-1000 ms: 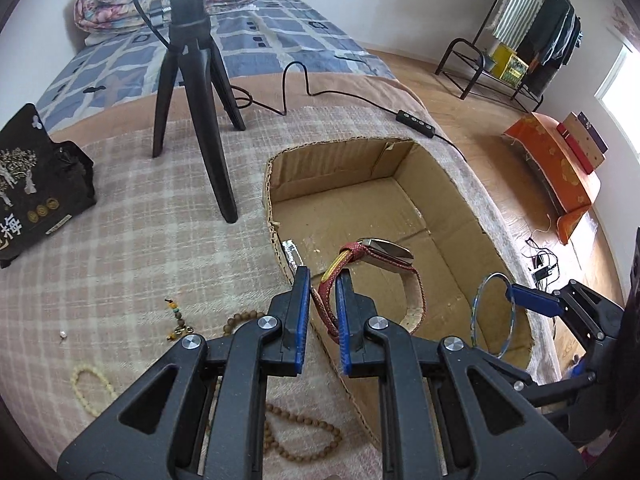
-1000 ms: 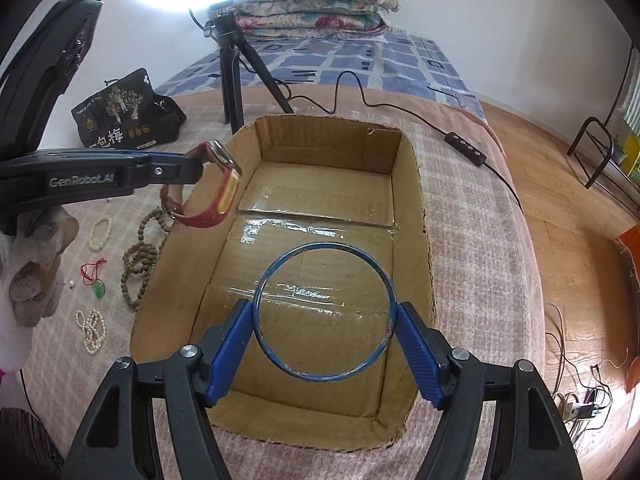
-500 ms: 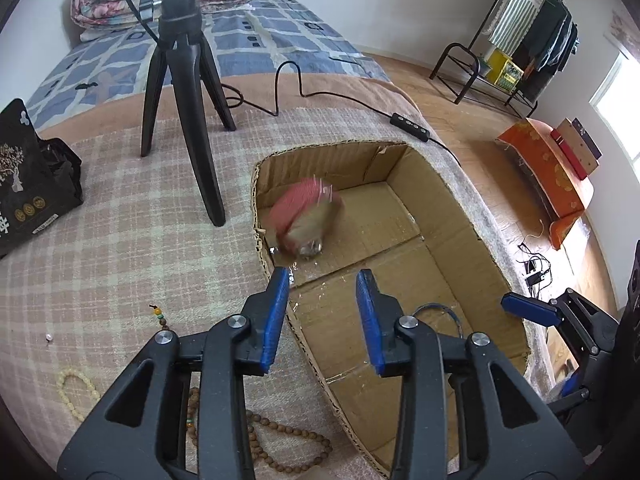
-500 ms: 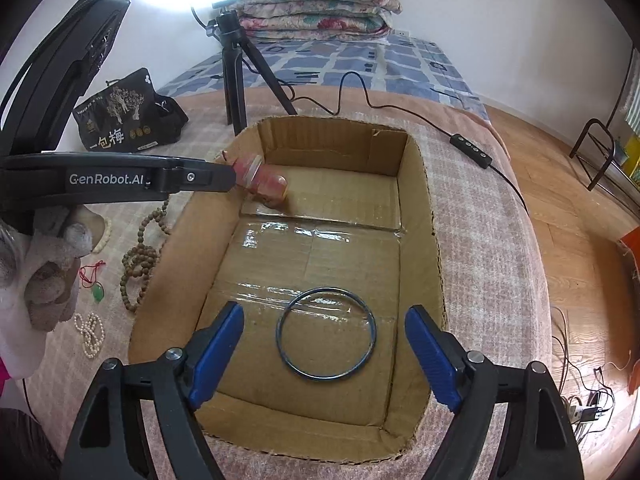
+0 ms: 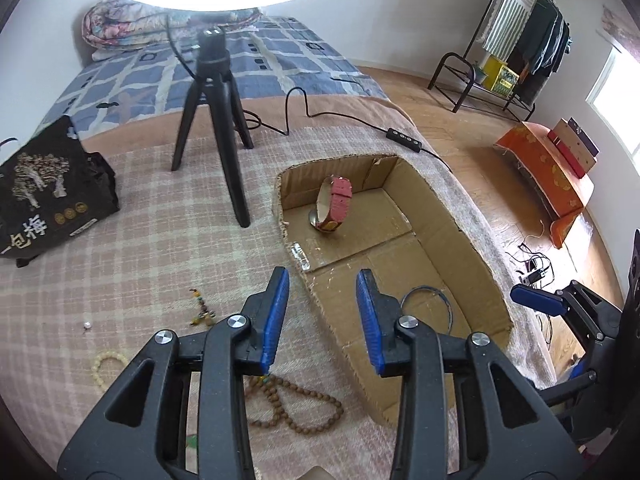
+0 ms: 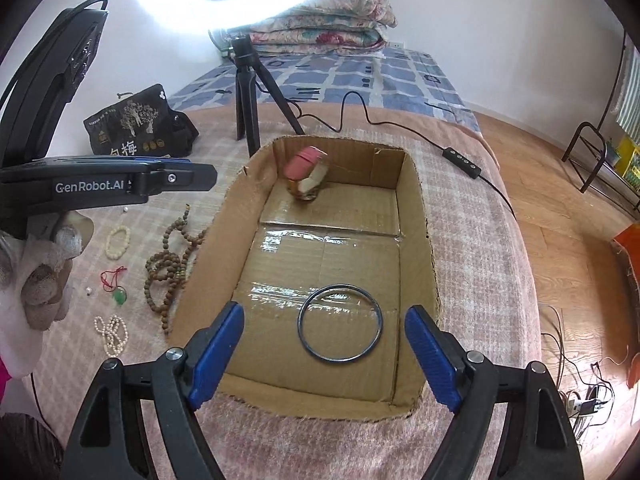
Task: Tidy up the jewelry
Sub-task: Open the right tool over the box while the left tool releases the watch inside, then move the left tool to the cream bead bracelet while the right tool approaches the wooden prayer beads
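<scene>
A red-strapped watch (image 5: 334,210) stands on edge at the far end of the open cardboard box (image 5: 472,248); in the right wrist view the watch (image 6: 306,174) is blurred. A thin dark bangle (image 6: 340,328) lies flat on the box floor near the front, also in the left wrist view (image 5: 427,308). My left gripper (image 5: 323,320) is open and empty above the box's left wall. My right gripper (image 6: 322,360) is open and empty at the box's near end, above the bangle. Brown bead strings (image 6: 168,268), a cream bracelet (image 6: 118,242), a green pendant (image 6: 118,296) and pearls (image 6: 112,334) lie on the blanket left of the box.
A black tripod (image 5: 218,120) with a ring light stands behind the box, its cable and switch (image 5: 404,138) trailing right. A black printed bag (image 5: 48,188) sits at the far left. The bed edge drops to wooden floor on the right.
Both grippers opened. The watch left my left gripper and tumbled to the far end of the box. The bangle dropped from my right gripper onto the box floor. Both grippers pulled back.
</scene>
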A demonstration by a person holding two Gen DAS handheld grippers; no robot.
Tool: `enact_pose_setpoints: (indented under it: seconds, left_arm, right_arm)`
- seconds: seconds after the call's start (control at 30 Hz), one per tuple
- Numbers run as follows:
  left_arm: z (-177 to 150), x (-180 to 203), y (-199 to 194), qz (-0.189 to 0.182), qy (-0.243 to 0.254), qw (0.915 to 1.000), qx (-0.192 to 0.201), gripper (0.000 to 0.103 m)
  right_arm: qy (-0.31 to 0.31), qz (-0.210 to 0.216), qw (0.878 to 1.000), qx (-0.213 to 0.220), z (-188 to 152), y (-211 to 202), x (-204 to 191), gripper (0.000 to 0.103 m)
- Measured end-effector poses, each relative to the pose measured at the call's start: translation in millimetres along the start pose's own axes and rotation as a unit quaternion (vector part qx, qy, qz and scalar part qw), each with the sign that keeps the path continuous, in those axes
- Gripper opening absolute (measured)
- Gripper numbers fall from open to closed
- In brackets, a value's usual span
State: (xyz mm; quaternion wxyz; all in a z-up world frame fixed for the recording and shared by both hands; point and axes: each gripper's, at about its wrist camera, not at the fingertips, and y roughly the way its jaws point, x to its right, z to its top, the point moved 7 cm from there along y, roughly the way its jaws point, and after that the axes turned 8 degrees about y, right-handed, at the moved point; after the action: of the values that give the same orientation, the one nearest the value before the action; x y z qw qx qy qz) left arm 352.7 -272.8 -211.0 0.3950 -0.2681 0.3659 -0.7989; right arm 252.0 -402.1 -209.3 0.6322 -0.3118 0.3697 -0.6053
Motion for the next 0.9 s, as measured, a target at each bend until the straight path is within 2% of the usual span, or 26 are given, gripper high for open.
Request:
enact_pose_setpoints:
  seconds: [0.27, 0.53, 0.7, 0.9]
  left_arm:
    - [-22.0, -24.3, -65.4, 0.009, 0.004, 0.9993, 0.036, 0.035]
    - [-71.0, -66.6, -121.9, 0.040, -0.003, 0.9981, 0.047, 0.035]
    - [-108.7, -94.1, -143.6, 0.058, -0.015, 0.9973, 0.043, 0.035]
    - [-150.3, -124.5, -149.3, 0.075, -0.031, 0.9963, 0.029, 0.035]
  right_arm:
    - [-0.009, 0.013, 1.000, 0.014, -12.4, -35.7, -29.8, 0.084]
    - [-0.028, 0.039, 0.999, 0.016, -29.9, -57.8, -70.1, 0.081]
    - [-0.033, 0.056, 0.998, 0.013, -36.5, -61.2, -92.3, 0.080]
    - [-0.042, 0.068, 0.997, 0.003, -35.2, -50.0, -115.6, 0.079]
